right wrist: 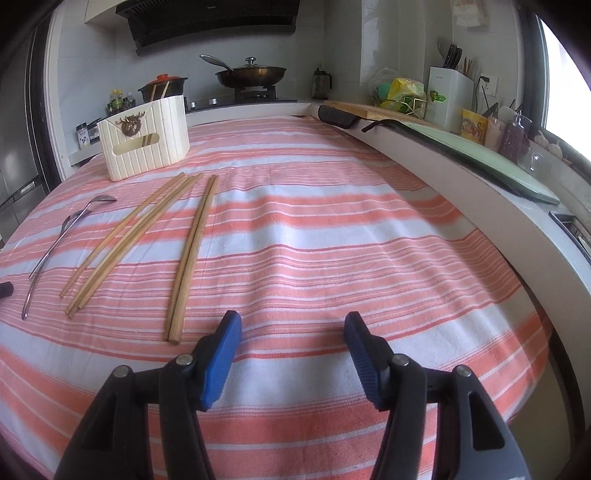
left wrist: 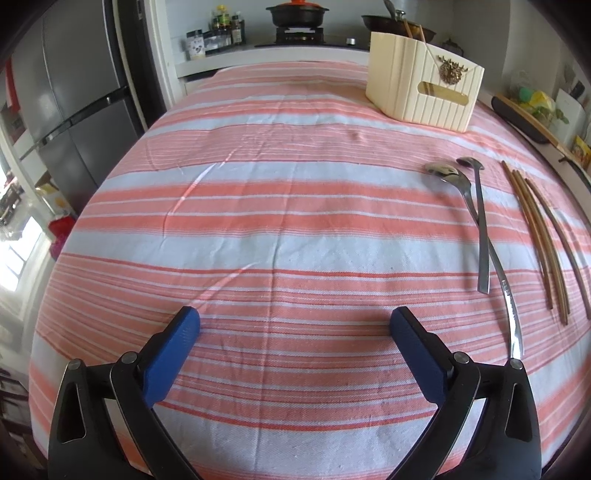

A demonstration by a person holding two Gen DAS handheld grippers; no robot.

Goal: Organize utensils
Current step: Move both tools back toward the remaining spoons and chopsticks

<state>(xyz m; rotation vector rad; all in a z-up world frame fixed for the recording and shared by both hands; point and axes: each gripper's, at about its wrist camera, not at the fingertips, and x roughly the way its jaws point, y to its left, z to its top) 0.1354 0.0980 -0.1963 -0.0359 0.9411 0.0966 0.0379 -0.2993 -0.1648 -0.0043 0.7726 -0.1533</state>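
Two metal spoons point(left wrist: 480, 221) lie crossed on the striped cloth at the right of the left wrist view; they also show in the right wrist view point(right wrist: 55, 243) at far left. Several wooden chopsticks point(right wrist: 188, 251) lie beside them, a pair nearest my right gripper and a looser group point(right wrist: 125, 240) further left; they show in the left wrist view point(left wrist: 543, 236) too. A cream utensil holder point(left wrist: 424, 92) with a brass ornament stands at the back, also in the right wrist view point(right wrist: 146, 136). My left gripper point(left wrist: 295, 321) is open and empty. My right gripper point(right wrist: 291, 325) is open and empty, just right of the chopstick pair's near ends.
The table wears a pink and white striped cloth point(left wrist: 258, 206). A fridge point(left wrist: 74, 103) stands at left. A stove with a pot point(left wrist: 297, 14) and a wok point(right wrist: 251, 72) is behind. A counter point(right wrist: 480, 177) with a cutting board, a knife block point(right wrist: 450, 92) and jars runs along the right.
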